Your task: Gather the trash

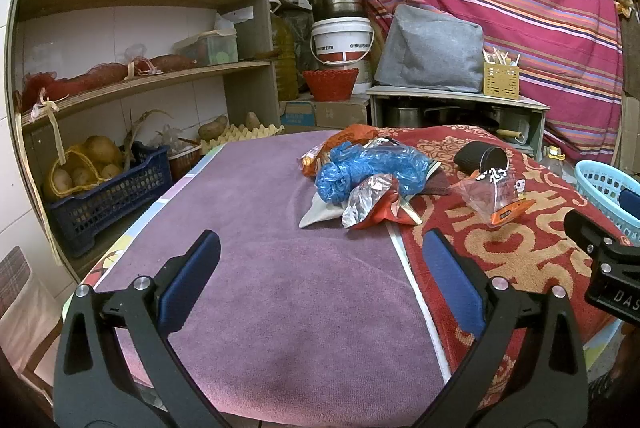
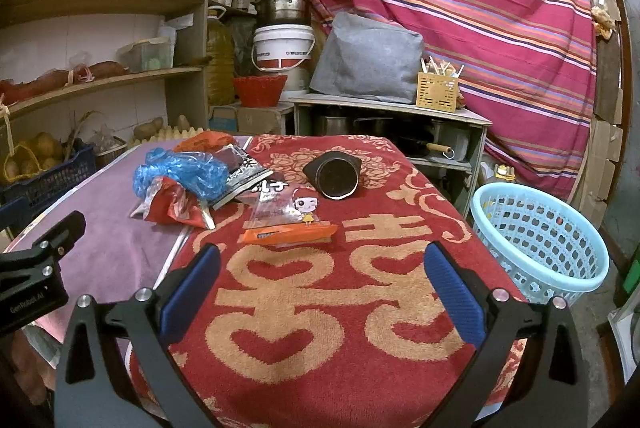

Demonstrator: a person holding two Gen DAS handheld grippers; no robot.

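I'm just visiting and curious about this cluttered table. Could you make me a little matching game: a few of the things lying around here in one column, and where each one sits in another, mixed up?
Things:
1. Blue plastic bag
2. Black cup
3. Clear packet with a cartoon girl
4. Light blue basket

Places:
A. Off the table, beside its right edge
B. On the red towel, lying on its side, towards the far end of the table
C. In the pile of wrappers where the purple and red cloths meet
D. On the red towel, nearest the right tongs

Pairs: 1-C, 2-B, 3-D, 4-A
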